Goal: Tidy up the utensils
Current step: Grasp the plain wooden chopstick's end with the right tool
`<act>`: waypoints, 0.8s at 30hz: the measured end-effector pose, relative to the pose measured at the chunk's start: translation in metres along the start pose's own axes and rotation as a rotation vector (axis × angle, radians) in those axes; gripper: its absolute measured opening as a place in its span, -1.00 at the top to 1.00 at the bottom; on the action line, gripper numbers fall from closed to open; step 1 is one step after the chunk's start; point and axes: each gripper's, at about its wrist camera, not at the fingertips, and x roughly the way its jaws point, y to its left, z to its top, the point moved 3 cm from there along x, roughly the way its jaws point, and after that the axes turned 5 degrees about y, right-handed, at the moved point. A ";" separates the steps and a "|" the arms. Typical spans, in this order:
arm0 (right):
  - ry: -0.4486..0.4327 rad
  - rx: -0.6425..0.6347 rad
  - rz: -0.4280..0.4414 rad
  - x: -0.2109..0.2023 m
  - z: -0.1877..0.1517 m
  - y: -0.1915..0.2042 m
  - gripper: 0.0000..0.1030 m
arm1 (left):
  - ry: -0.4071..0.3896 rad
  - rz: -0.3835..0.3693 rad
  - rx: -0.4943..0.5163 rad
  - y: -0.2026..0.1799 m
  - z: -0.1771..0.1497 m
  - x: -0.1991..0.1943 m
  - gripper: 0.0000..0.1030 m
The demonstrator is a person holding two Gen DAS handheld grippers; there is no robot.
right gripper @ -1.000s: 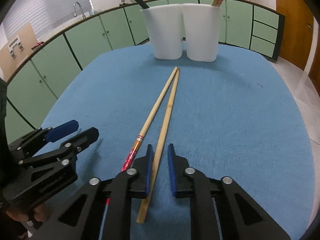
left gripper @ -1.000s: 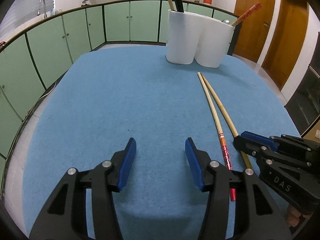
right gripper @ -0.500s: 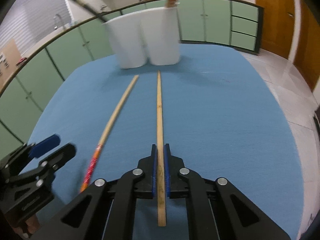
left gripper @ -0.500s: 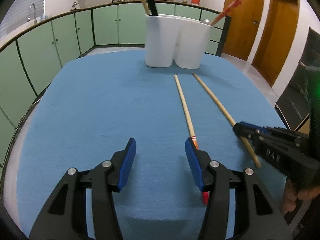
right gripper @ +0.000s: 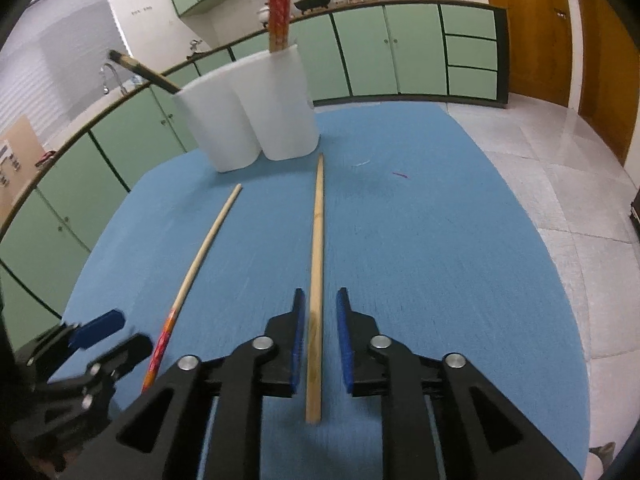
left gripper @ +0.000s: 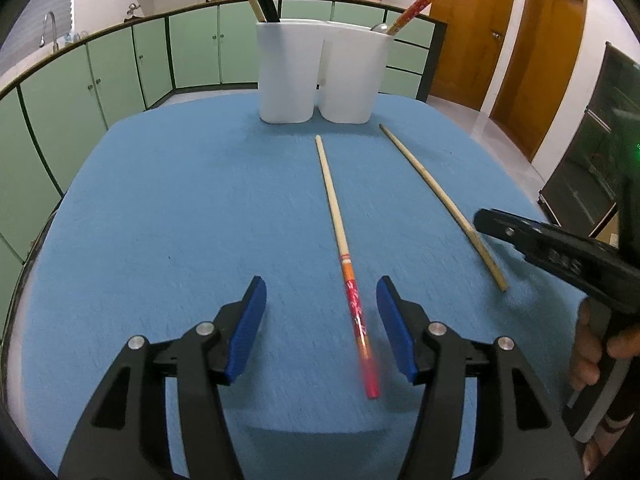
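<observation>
While both grippers' fingers [left gripper: 319, 326] [right gripper: 319, 340] released, just widening: two chopsticks [left gripper: 333, 208] [right gripper: 316, 248] on cloth, two white holders [left gripper: 286, 72]

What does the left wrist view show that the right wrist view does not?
Only the left view: a hand on the right gripper's handle, and a spoon in the holder.
Only the right view: bare floor tiles beside the table.
Both: the plain chopstick, the red-ended chopstick and the blue cloth.

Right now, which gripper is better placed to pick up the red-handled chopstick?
Left. The left gripper already straddles the red-handled chopstick, jaws open. The right gripper's jaws, just opened, flank the plain bamboo chopstick.
</observation>
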 end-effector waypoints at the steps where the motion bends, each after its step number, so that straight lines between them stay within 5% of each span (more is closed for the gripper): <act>1: -0.006 -0.006 0.001 -0.004 -0.003 0.000 0.61 | 0.002 -0.002 -0.001 -0.001 -0.002 0.000 -0.09; 24: 0.032 -0.124 -0.022 -0.018 -0.047 0.014 0.59 | 0.028 0.000 0.044 -0.015 -0.026 0.002 -0.07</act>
